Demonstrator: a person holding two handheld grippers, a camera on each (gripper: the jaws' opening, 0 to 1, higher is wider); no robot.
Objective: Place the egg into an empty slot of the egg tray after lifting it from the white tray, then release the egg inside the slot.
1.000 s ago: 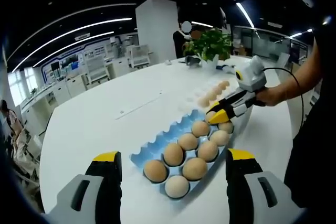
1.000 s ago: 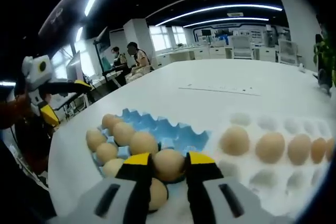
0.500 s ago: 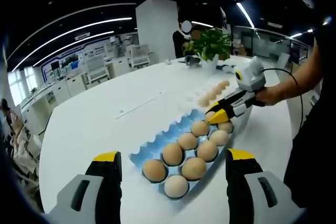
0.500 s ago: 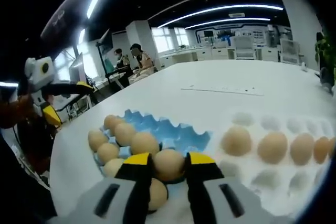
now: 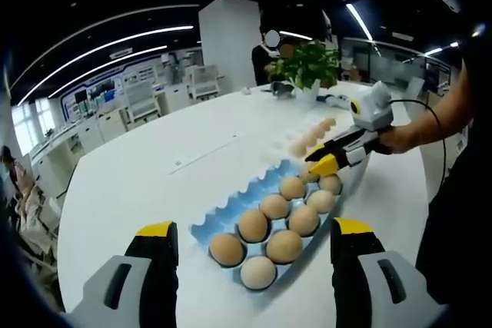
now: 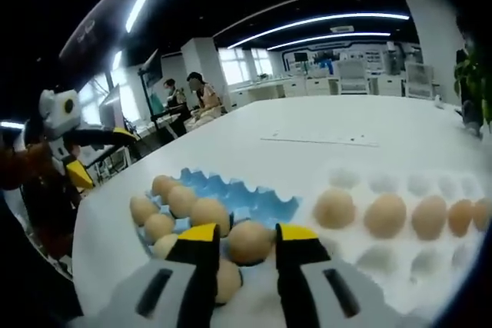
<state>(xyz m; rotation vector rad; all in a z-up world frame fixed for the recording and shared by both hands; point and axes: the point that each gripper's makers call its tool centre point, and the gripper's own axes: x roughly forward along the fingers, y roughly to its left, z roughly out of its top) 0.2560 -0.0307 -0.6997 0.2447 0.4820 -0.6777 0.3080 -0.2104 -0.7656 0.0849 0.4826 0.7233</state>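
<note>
White table [image 5: 154, 159]: a broad round top that carries both trays side by side, so an egg has only a short way to travel from one to the other.
White tray [image 6: 400, 255]: the supply tray, lying just beside the blue one; a row of four eggs sits in its dimples with bare dimples around them, so more eggs are left to move.
Egg tray [image 5: 231, 209]: blue, cupped and scalloped at the rim so each egg sits upright alone; in the left gripper view it holds about nine eggs, and its slots on the side toward the table's middle are unfilled.
Left gripper [image 5: 254, 266]: held low at the near end of the egg tray, jaws spread wide with nothing between them; judged to be waiting clear of the work rather than steadying anything.
Right gripper [image 6: 244, 237]: in the right gripper view its yellow-tipped jaws stand apart on either side of the egg, with a gap visible on each side, so the grip looks let go; in the left gripper view it hangs just over the far end of the egg tray, in a person's hand [image 5: 400, 137].
Egg [image 6: 250, 240]: the task's egg, sitting low in a slot at the end of the egg tray nearest the white tray, between the opened jaws; it appears to rest on the tray, so the placing looks done.
</note>
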